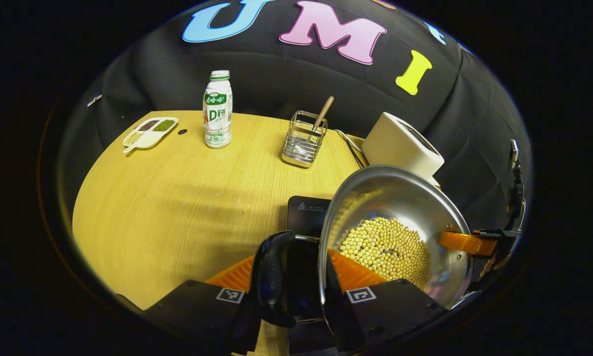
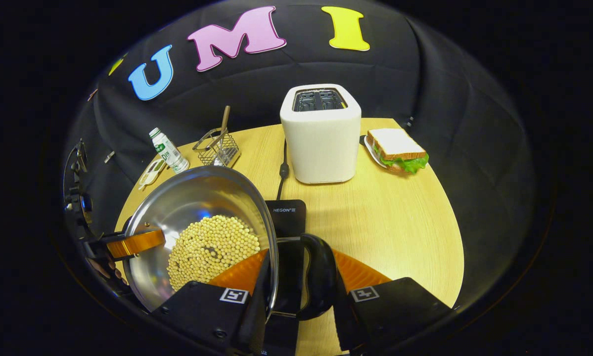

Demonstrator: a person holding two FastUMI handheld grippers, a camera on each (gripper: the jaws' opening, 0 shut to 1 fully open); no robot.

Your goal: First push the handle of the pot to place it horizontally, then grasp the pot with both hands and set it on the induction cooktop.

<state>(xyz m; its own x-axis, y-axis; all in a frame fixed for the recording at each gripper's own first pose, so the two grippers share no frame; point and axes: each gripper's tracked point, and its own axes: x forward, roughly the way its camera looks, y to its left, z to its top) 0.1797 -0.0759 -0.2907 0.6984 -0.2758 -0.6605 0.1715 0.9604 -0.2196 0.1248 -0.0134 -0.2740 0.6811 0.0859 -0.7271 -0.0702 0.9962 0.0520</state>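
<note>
In the left gripper view, the left gripper [image 1: 296, 277] has its jaws clamped on one black loop handle [image 1: 271, 277] of the round stainless-steel pot [image 1: 405, 198] filled with pale yellow beans [image 1: 385, 249]. In the right gripper view, the right gripper [image 2: 298, 282] is likewise clamped on the opposite black handle [image 2: 318, 274]. The pot is lifted above the black induction cooktop [image 2: 286, 215] on the wooden tabletop [image 2: 390, 222]. Farther back stand a white toaster [image 2: 321, 133], a sandwich [image 2: 397, 148] and a wire utensil holder [image 1: 303, 138].
</note>
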